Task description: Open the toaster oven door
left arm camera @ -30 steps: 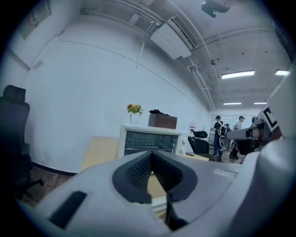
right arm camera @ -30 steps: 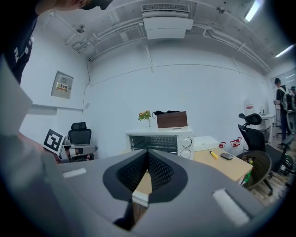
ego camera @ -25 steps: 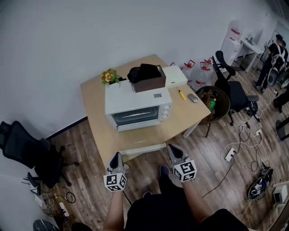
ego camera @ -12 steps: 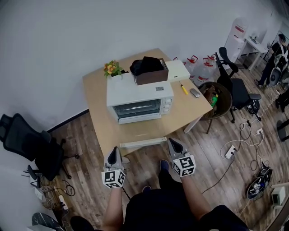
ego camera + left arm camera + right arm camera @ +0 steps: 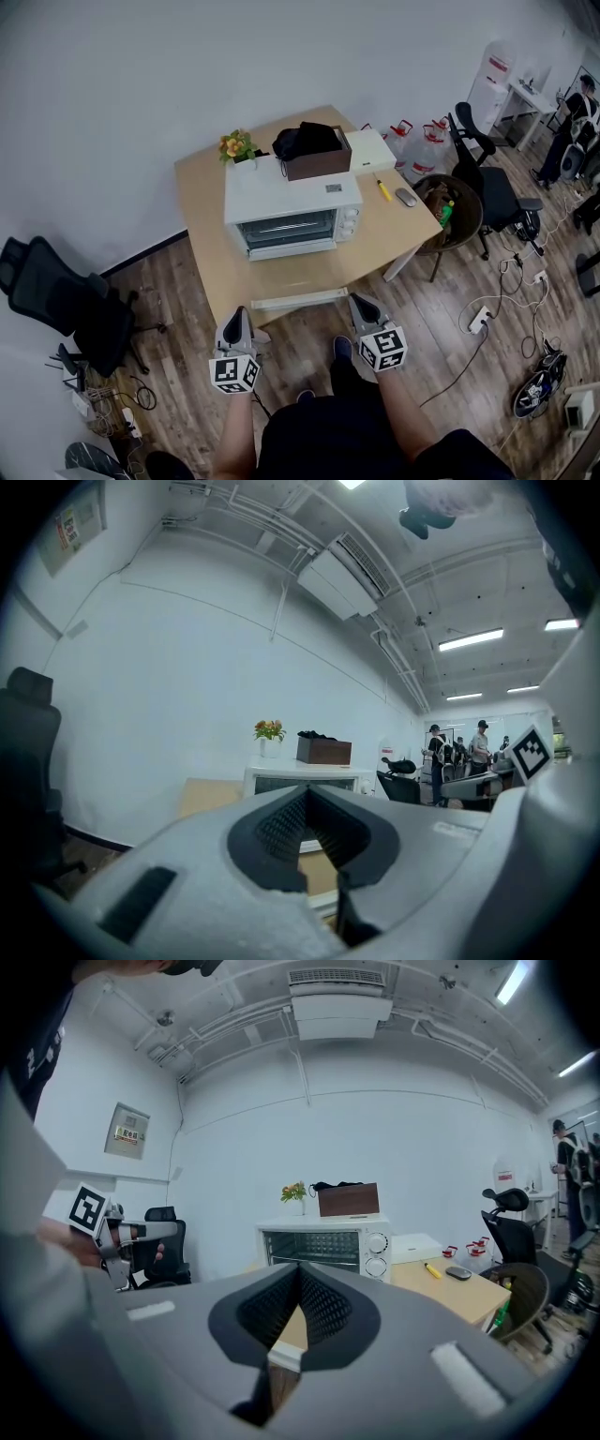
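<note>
The white toaster oven (image 5: 292, 216) stands on the wooden table (image 5: 202, 234) with its glass door (image 5: 286, 229) closed and its knobs at the right. My left gripper (image 5: 236, 317) and right gripper (image 5: 360, 304) hover side by side over the floor, just short of the table's front edge, well away from the oven. Both are shut with nothing between the pads. In the left gripper view the oven (image 5: 272, 780) shows just above the left gripper (image 5: 307, 794). In the right gripper view the oven (image 5: 323, 1241) faces the right gripper (image 5: 300, 1269) across the table.
A brown box (image 5: 317, 161) with a black item and a flower pot (image 5: 236, 147) sit on the oven. A white box (image 5: 371, 150), yellow marker (image 5: 382, 189) and mouse (image 5: 405, 198) lie to its right. Office chairs (image 5: 61, 300) (image 5: 487, 187), a bin (image 5: 452, 214) and floor cables surround the table.
The head view has shifted a little, so the table and oven sit slightly further right. Both grippers have hardly moved and stay shut.
</note>
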Available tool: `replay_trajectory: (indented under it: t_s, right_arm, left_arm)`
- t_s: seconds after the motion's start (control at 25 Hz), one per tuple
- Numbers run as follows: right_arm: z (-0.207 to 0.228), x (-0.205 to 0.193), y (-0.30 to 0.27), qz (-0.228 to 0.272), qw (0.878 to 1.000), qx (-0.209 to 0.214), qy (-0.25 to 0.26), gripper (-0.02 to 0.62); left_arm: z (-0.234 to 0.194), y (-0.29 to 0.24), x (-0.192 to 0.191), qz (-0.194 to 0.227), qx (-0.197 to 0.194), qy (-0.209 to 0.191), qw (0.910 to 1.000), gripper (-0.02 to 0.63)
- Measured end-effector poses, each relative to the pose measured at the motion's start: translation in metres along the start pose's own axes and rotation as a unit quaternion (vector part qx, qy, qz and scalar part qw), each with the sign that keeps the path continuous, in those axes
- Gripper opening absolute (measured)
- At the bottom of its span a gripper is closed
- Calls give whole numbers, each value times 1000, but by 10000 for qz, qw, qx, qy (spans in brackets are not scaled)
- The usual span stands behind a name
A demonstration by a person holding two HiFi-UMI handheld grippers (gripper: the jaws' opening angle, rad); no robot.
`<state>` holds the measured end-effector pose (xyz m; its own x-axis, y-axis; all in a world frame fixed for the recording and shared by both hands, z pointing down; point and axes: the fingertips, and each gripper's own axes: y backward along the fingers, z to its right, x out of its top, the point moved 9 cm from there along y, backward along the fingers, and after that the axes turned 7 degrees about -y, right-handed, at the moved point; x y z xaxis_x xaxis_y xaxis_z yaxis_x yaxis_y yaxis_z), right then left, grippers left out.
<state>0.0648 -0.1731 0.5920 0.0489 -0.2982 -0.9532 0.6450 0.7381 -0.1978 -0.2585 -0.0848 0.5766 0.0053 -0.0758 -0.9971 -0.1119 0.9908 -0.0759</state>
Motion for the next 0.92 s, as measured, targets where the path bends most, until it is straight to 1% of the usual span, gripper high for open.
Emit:
replay_trajectory:
  t_s: [0.2,0.44,0.68,0.8,0.92]
  right_arm:
    - [0,0,2,36,10000,-32,8,5]
    - [2,3,3,129,9998,-97,68,5]
    - [-3,5,2,160,9997,20,159,5]
    - [-3,6,4,171,9997,4,182,5]
    - [-4,10,2,223,9995,6,206,5]
  left_arm:
    - [1,2,1,-71,-24,-144,9999,-3]
    - [2,2,-3,-155,-90,-133,9998,-3]
    - [1,-1,-4,-157,-101,-94,9998,-3]
    - [1,0,-5,-163,-65,10,9998,-3]
    - [-1,-3,0,-109,-77,11,9999,-3]
